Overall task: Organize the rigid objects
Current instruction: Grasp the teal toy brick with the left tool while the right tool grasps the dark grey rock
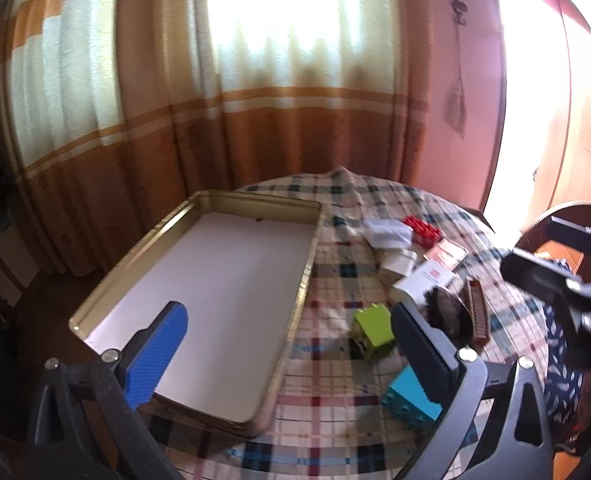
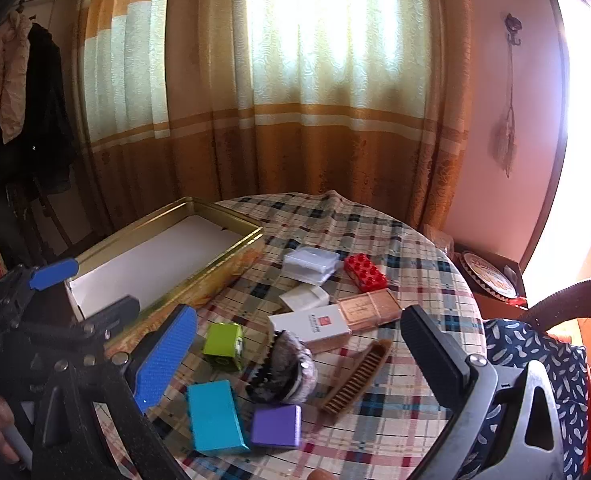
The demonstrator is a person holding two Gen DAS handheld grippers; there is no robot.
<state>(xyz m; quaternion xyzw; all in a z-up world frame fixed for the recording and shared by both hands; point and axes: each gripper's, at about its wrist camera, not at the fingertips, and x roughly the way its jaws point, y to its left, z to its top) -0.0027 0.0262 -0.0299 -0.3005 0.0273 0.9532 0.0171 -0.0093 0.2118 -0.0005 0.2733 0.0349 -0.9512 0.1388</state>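
Observation:
A gold tin tray (image 1: 311, 264) with a white floor lies open on the plaid table; it also shows in the right wrist view (image 2: 215, 276). Loose objects lie to its right: green block (image 2: 223, 342), teal block (image 2: 213, 416), purple block (image 2: 276, 426), red brick (image 2: 365, 272), brown comb (image 2: 355, 378), dark hair claw (image 2: 283, 364), white boxes (image 2: 311, 326). My left gripper (image 1: 291, 344) is open and empty over the tray's near end. My right gripper (image 2: 295, 356) is open and empty above the blocks.
The round table (image 2: 427, 264) has a plaid cloth and stands before orange-and-cream curtains (image 2: 295, 140). A patterned blue cloth (image 2: 535, 360) lies at the right. The left gripper (image 2: 51, 280) shows at the left of the right wrist view. A bright doorway is at far right.

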